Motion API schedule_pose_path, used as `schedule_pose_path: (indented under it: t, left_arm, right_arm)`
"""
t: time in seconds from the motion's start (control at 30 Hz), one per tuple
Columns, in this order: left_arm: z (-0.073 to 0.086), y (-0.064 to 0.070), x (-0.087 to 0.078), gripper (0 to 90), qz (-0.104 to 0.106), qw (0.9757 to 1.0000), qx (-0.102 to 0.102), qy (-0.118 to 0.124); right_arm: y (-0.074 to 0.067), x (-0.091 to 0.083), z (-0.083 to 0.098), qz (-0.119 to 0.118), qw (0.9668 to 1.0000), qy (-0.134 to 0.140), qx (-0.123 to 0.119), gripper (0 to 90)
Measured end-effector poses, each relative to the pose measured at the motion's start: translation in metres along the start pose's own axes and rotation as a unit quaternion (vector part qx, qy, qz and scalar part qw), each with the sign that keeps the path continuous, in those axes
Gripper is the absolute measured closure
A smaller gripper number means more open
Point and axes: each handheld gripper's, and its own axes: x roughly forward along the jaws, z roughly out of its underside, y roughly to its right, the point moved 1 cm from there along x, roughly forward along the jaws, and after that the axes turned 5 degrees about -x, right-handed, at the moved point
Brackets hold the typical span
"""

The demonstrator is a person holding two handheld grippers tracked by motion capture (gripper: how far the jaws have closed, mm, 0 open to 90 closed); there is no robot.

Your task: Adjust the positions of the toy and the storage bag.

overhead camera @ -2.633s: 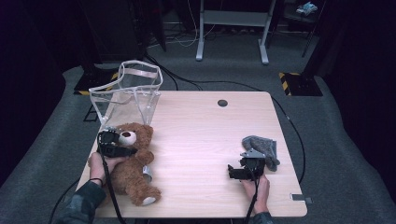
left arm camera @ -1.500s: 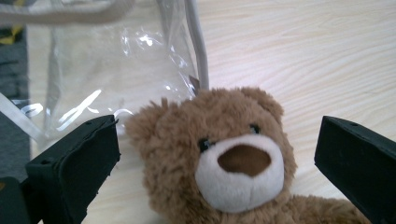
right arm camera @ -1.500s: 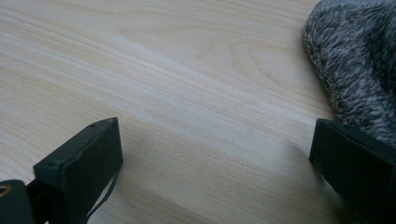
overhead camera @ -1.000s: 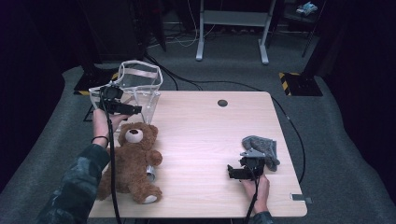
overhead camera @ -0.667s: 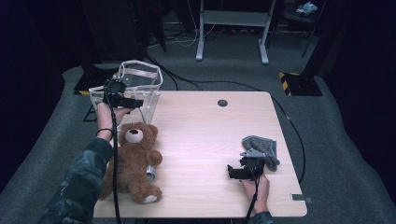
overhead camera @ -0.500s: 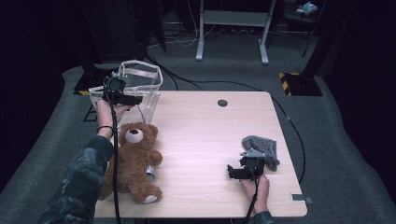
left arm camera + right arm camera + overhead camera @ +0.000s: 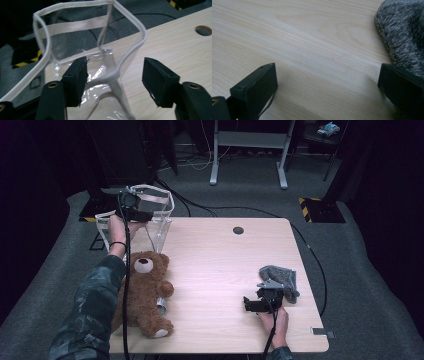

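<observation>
Far left corner of the tabletop (image 7: 210, 255): clear plastic tote bag (image 7: 150, 215) with white trim, standing upright, mouth open. Left gripper (image 7: 113, 80) at the bag's near rim, jaws partly open and just been closing, white-trimmed rim and clear wall lying between the pads (image 7: 75, 80) but not yet pinched; one pad inside the bag, the other outside over bare wood. Nothing gripped so far.

Near left edge: brown teddy bear (image 7: 142, 292) lying on its back, head toward the bag, well apart from both grippers, under the person's left sleeve.

Near right corner: right gripper (image 7: 325, 85) resting low over the wood, jaws wide open and empty, grey knitted cloth (image 7: 404, 32) just beside one jaw. Same cloth (image 7: 280, 279) seen from above touching the gripper's far side.

Likely step in hand: seizing the bag's rim, probably to hold the mouth open for the bear.

Risks, as judged:
- Pads closing on thin film rather than on the trim, so that the slick plastic slips out or crumples.
- Light, empty bag tipping or sliding off the far left corner under a sideways pull.
- Mouth collapsing if pinched at a fold, leaving too narrow an opening for the bulky bear.
</observation>
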Motion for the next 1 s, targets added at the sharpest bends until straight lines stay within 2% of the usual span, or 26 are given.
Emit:
schedule_pose_path:
  t: [0.07,0.1,0.17,0.2,0.3,0.37,0.47,0.53,0.57,0.67,0.77,0.9,0.93,1.0]
  left_arm:
    - [-0.001,0.002,0.007,42.5,-0.003,0.9999,0.01,-0.008]
    - [-0.002,0.003,0.011,43.4,-0.015,0.9997,0.015,-0.014]
    - [-0.002,0.005,0.015,48.3,-0.015,0.9995,0.019,-0.022]
    - [-0.001,0.005,0.017,50.9,-0.024,0.9993,0.021,-0.021]
    - [0.0,0.005,0.019,62.1,-0.021,0.9991,0.031,-0.02]
    - [0.0,0.003,0.02,69.6,-0.017,0.9995,0.022,-0.014]
    - [0.002,0.0,0.019,75.1,-0.009,0.9999,0.01,-0.008]
    - [0.003,-0.001,0.019,76.7,-0.007,0.9999,0.007,-0.007]
    - [0.004,-0.002,0.019,76.7,0.004,1.0,-0.004,0.002]
    - [0.004,0.001,0.021,78.6,0.01,0.9998,-0.008,0.013]
    - [0.001,0.01,0.022,79.3,0.016,0.9997,0.011,0.017]
    - [-0.001,0.018,0.023,79.9,0.02,0.9995,0.014,0.022]
    - [-0.003,0.024,0.025,80.1,0.025,0.9992,0.01,0.028]
    - [-0.004,0.029,0.025,80.5,0.037,0.9988,0.016,0.03]
  right_arm:
    - [0.0,0.0,0.0,0.001,1.0,-0.001,0.001,1.9]
    - [0.0,0.0,0.0,0.002,1.0,-0.001,0.002,2.0]
    - [0.0,0.0,0.0,0.002,1.0,-0.001,0.002,2.0]
    - [-0.001,0.0,0.0,0.002,1.0,-0.001,0.003,2.0]
    - [0.0,0.0,0.0,0.002,1.0,-0.001,0.002,2.0]
    - [-0.001,0.0,0.0,0.002,1.0,0.0,0.002,2.0]
    - [-0.001,0.0,0.0,0.003,1.0,0.0,0.002,2.0]
    - [-0.001,0.0,0.0,0.003,1.0,-0.001,0.002,2.1]
    - [-0.001,0.0,0.0,0.003,1.0,-0.001,0.002,2.1]
    - [-0.001,-0.001,0.0,0.003,1.0,-0.001,0.002,2.1]
    - [-0.001,0.0,0.0,0.001,1.0,0.0,0.001,2.0]
    - [-0.001,0.0,0.0,0.002,1.0,0.0,0.001,2.0]
    - [-0.001,0.0,0.0,0.002,1.0,0.0,0.001,2.0]
    - [-0.001,0.0,0.0,0.002,1.0,0.0,0.001,2.0]
